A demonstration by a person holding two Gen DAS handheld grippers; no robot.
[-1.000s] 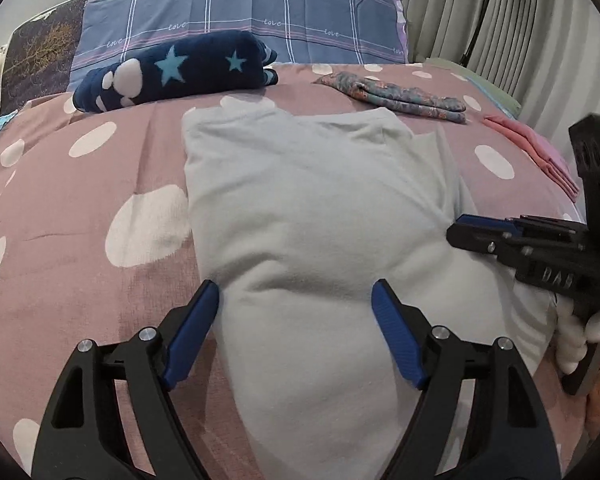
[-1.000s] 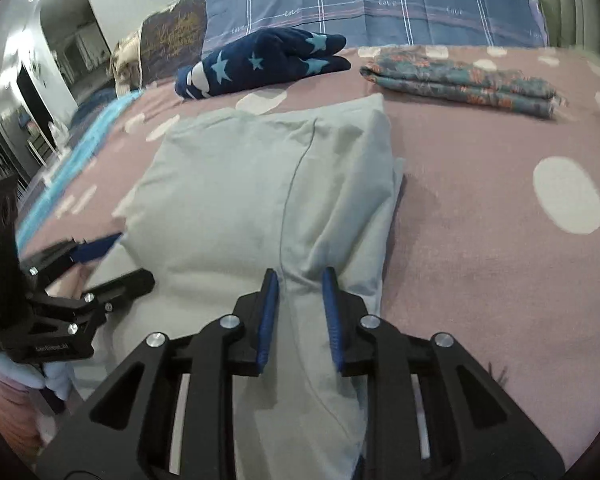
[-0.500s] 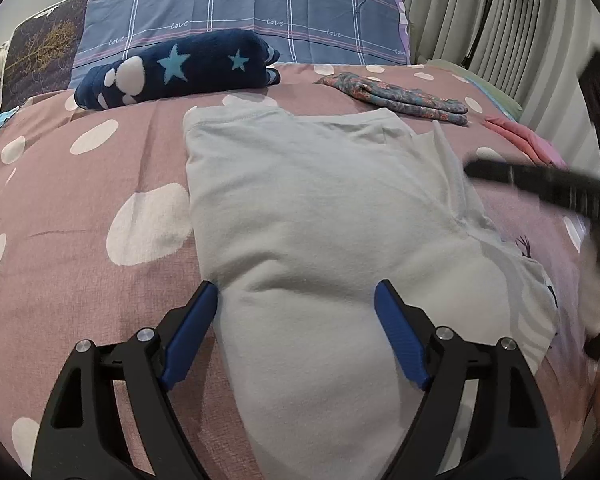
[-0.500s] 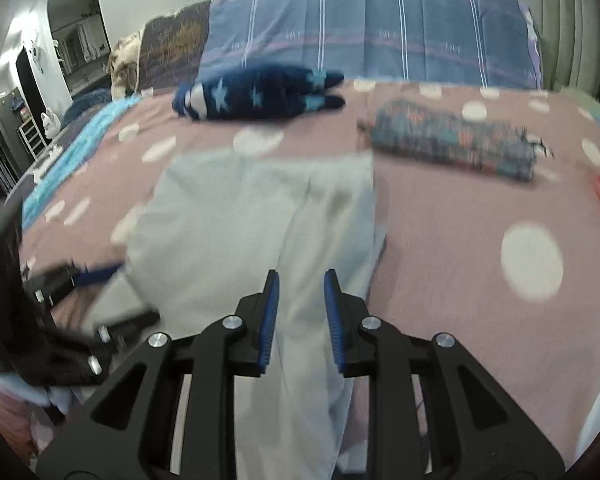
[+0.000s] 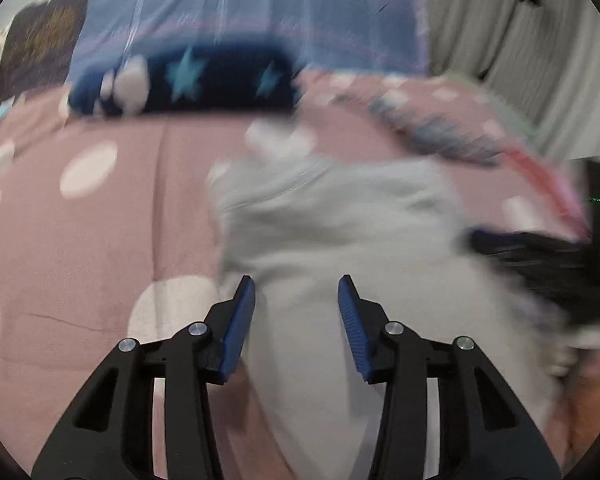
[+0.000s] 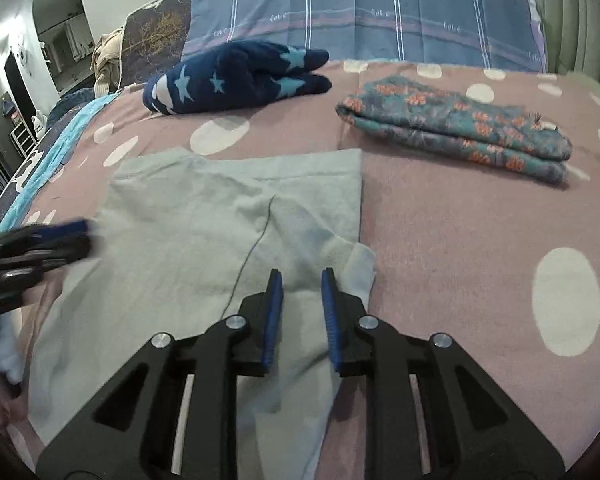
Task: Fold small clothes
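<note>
A pale grey-green garment (image 5: 340, 232) lies crumpled on the pink spotted bedspread (image 5: 100, 240). My left gripper (image 5: 296, 284) sits low over its near left part. Its jaws are closing with the cloth between them, and the blurred view shows no firm pinch. In the right wrist view the garment (image 6: 204, 216) spreads flatter, a dark seam running down it. My right gripper (image 6: 302, 276) is shut on a raised fold near the garment's right edge. Each gripper shows blurred in the other's view: the left gripper (image 6: 40, 240) at the garment's left side, the right gripper (image 5: 540, 256) at its right side.
A navy blanket with stars (image 6: 236, 76) lies at the back left. A folded floral cloth (image 6: 460, 132) is at the back right. A blue striped pillow (image 6: 380, 12) stands behind both. Bare bedspread (image 6: 480, 248) stretches to the right of the garment.
The left gripper's jaws have narrowed around the cloth and its view has swung and blurred. The garment is more bunched. The right gripper has drawn back with its fold.
</note>
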